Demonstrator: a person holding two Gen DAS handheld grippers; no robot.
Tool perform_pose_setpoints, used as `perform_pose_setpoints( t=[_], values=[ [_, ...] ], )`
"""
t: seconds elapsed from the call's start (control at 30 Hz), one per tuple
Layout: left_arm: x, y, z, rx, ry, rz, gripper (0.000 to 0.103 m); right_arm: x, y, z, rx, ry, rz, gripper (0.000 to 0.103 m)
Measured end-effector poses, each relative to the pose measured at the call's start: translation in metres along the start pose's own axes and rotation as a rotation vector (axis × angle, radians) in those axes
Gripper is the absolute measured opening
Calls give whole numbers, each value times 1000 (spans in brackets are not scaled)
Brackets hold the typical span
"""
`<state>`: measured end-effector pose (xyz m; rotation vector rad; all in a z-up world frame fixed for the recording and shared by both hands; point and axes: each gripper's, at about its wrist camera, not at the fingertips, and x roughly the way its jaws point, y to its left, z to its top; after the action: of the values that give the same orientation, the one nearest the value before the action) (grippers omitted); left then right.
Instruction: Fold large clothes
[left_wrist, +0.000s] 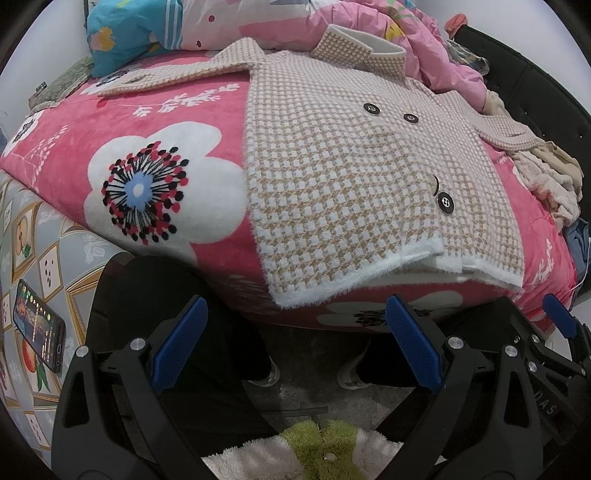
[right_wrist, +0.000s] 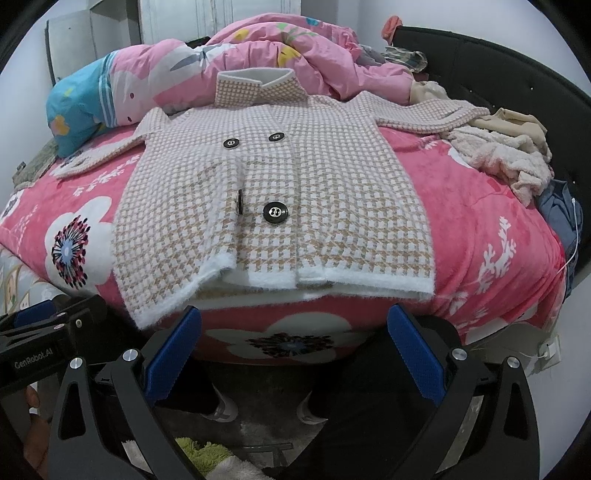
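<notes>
Pink floral blanket (right_wrist: 480, 221) covers a bed, with a rumpled pink duvet (right_wrist: 280, 48) heaped at its far end and a black headboard (right_wrist: 498, 70) on the right. We see a checked beige and white coat (right_wrist: 295, 192) spread flat, front up, in the middle of the blanket, collar far from us, white hem near the bed's edge, both sleeves stretched outward. Four black buttons (right_wrist: 274, 213) show on its front. We hold the left gripper (left_wrist: 295, 347) and right gripper (right_wrist: 291, 354) just short of the hem, blue pads wide apart, gripping nothing. A phone (left_wrist: 38, 325) lies to the left, and pale clothes (right_wrist: 506, 155) are piled on the right
</notes>
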<state>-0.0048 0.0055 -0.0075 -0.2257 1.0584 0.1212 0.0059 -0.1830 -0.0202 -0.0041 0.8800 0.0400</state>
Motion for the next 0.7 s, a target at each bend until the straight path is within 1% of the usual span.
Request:
perform_pose_setpoints(
  t=[0.7],
  values=[
    [-1,1,0,0,0,-1,94,-2,2,-2,0,4,2,98]
  ],
)
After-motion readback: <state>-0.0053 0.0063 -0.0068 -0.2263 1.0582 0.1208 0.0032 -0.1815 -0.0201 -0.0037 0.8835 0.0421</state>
